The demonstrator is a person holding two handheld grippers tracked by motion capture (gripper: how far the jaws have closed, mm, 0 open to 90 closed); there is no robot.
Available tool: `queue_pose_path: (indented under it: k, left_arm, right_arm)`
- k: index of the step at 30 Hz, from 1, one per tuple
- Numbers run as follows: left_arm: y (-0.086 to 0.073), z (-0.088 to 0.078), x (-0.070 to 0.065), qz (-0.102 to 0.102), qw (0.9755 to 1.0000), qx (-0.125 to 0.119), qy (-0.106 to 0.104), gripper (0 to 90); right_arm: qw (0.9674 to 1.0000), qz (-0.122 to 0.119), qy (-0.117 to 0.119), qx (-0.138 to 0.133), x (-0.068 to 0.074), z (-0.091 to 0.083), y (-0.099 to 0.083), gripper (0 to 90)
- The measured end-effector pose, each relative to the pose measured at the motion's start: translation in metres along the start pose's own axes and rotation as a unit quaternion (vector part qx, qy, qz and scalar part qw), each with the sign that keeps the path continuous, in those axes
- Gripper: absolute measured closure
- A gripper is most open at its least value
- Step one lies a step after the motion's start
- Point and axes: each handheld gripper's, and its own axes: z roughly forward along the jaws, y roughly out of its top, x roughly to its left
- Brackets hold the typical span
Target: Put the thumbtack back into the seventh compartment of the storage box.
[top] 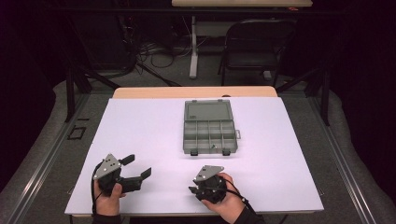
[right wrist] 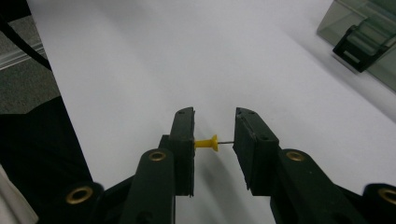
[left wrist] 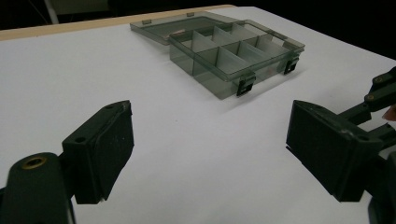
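Note:
A yellow push pin [right wrist: 207,143] is pinched lengthwise between the jaws of my right gripper [right wrist: 215,126]; its head sits against one jaw and its needle tip against the other. In the high view the right gripper [top: 195,190] rests low over the table's near edge, jaws pointing left. My left gripper [top: 137,165] is open at the near left, with nothing between its wide-spread jaws [left wrist: 210,144]. A grey translucent compartment box [top: 209,127] lies in the middle of the table, lid folded back, several dividers visible [left wrist: 233,51]. Its black latch shows in the right gripper view [right wrist: 359,49].
A white board [top: 140,121] covers the wooden table. A black folding chair [top: 257,42] and a table leg [top: 193,46] stand beyond the far edge. The right gripper's linkage [left wrist: 380,93] shows at the edge of the left gripper view.

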Motion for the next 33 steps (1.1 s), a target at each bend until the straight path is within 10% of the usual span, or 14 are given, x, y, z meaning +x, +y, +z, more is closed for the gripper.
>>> queue_pose_path:
  k: [20, 33]
  left_arm:
    - [0.000, 0.000, 0.000, -0.001, 1.0000, 0.000, 0.001, 14.9]
    - [0.001, 0.001, 0.002, -0.003, 1.0000, 0.000, 0.004, 14.9]
  right_arm:
    - [0.9991, 0.042, -0.001, -0.012, -0.044, -0.033, 0.019, 69.1]
    - [0.9970, 0.060, -0.042, -0.022, -0.085, -0.047, 0.037, 69.2]
